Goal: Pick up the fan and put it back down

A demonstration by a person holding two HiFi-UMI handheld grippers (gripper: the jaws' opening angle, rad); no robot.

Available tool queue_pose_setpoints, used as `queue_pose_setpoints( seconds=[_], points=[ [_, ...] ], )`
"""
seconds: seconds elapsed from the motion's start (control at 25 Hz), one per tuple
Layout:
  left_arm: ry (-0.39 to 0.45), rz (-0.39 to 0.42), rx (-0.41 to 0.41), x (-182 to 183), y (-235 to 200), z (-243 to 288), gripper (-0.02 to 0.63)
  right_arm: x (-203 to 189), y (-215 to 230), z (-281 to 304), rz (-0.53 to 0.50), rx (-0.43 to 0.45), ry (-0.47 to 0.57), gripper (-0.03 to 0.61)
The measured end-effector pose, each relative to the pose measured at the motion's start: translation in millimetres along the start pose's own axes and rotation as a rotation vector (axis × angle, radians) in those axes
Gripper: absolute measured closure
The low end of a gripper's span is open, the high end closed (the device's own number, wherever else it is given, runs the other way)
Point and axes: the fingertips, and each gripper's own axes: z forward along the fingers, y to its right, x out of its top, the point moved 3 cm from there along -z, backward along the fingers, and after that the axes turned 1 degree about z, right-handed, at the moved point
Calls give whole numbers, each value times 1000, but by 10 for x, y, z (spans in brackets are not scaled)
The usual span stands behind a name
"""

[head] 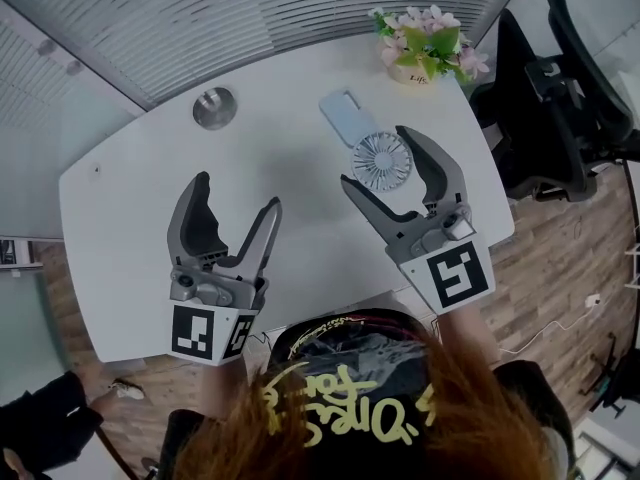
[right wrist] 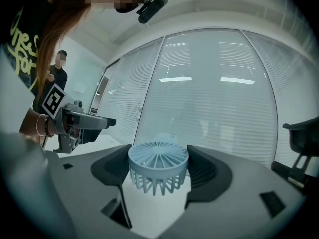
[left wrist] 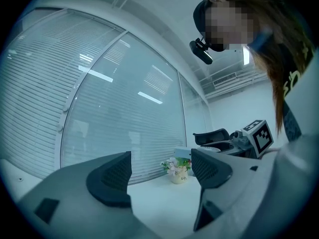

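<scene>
A small light-blue fan (head: 381,161) with a round grille head and a flat handle hangs over the white table (head: 130,208). My right gripper (head: 375,156) is shut on its head. In the right gripper view the fan (right wrist: 158,159) sits between the two dark pads, which touch it on both sides, grille facing up. My left gripper (head: 238,193) is held over the table to the left of the fan, open with nothing between its jaws. The left gripper view shows the left gripper (left wrist: 162,171) the same way, pointing along the tabletop.
A pot of pink flowers (head: 425,48) stands at the table's far right corner. A round metal disc (head: 214,108) is set into the tabletop at the back. Black office chairs (head: 550,88) stand to the right of the table. Another person's arm (head: 50,433) shows at lower left.
</scene>
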Motion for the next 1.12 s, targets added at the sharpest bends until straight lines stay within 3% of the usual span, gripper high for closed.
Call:
queue_pose_setpoints(
  seconds=[0.68, 1.12],
  points=[
    [-3, 5, 55, 10, 276, 154, 244, 42, 256, -184, -10, 53, 23, 232],
    [-41, -8, -19, -100, 382, 320, 245, -190, 352, -361, 31, -5, -32, 232]
  ],
)
